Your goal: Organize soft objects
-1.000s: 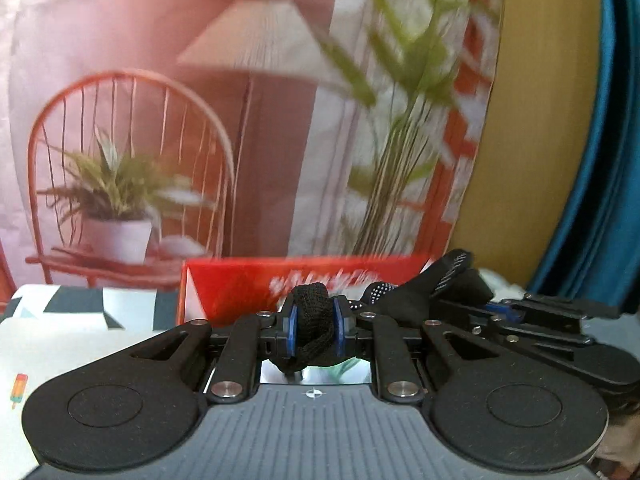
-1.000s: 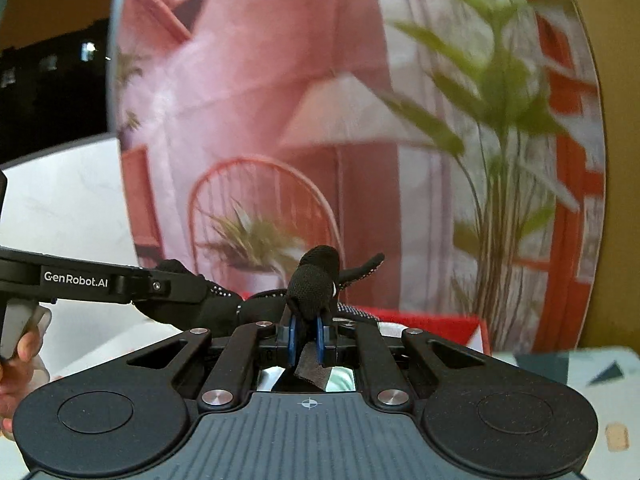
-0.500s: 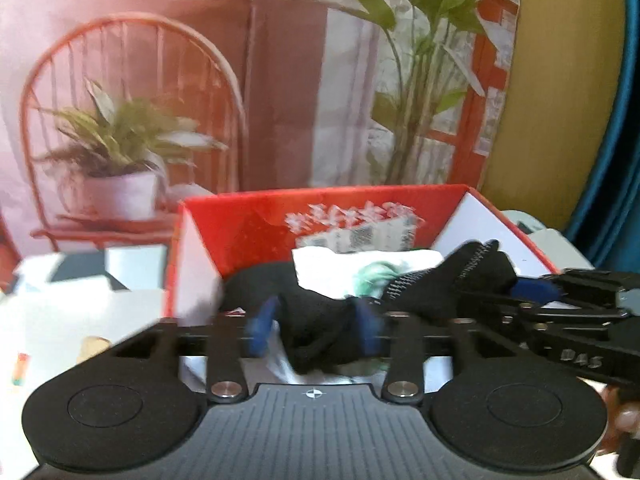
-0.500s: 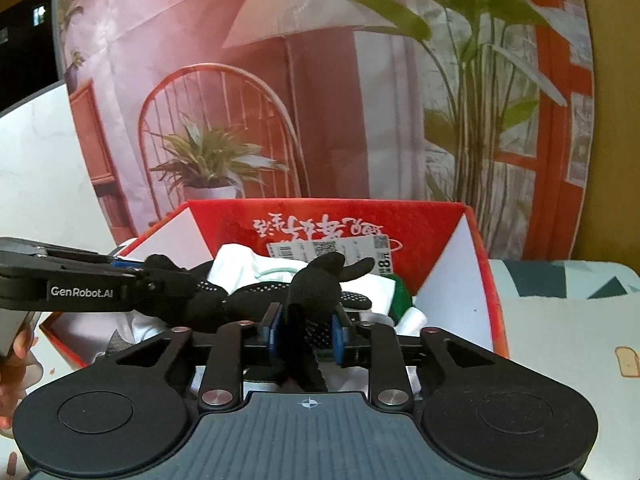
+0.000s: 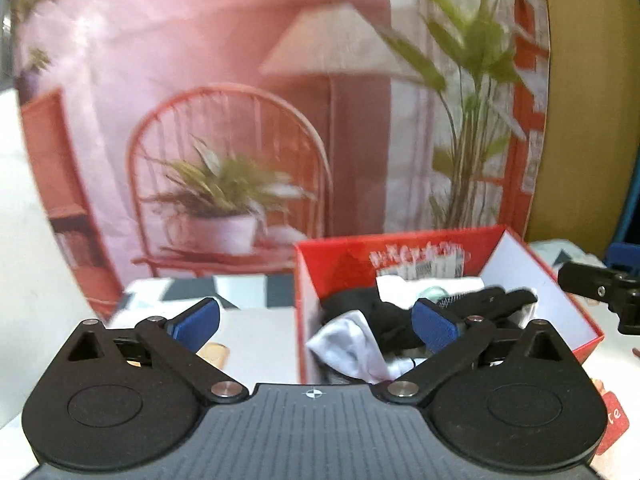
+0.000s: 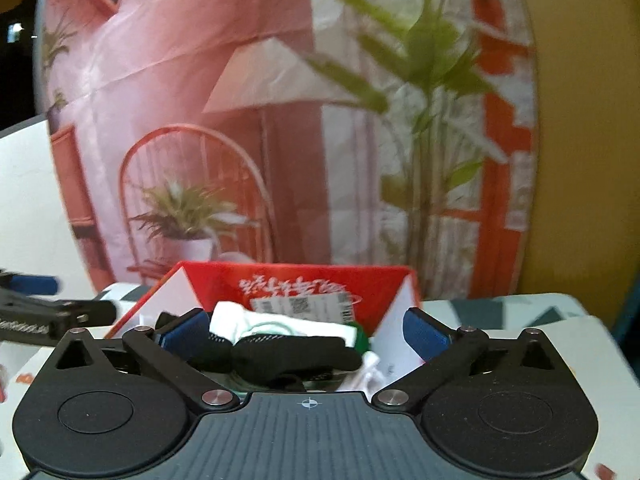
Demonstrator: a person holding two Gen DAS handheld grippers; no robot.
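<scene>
Black glove (image 6: 280, 350) lies in our red box (image 6: 304, 280) atop white cloth (image 5: 352, 344); left gripper (image 5: 316, 320) and right gripper (image 6: 308, 334) jaws, just opened wide, hold nothing. Risk: loose fabric snagging a withdrawing pad.

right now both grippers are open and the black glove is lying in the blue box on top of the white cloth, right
Not quite: the box is red, not blue; only the pads on the fingers are blue. The right wrist view shows it. The rest holds: the left gripper and right gripper are open, and the black glove lies in the box on the white cloth.
</scene>
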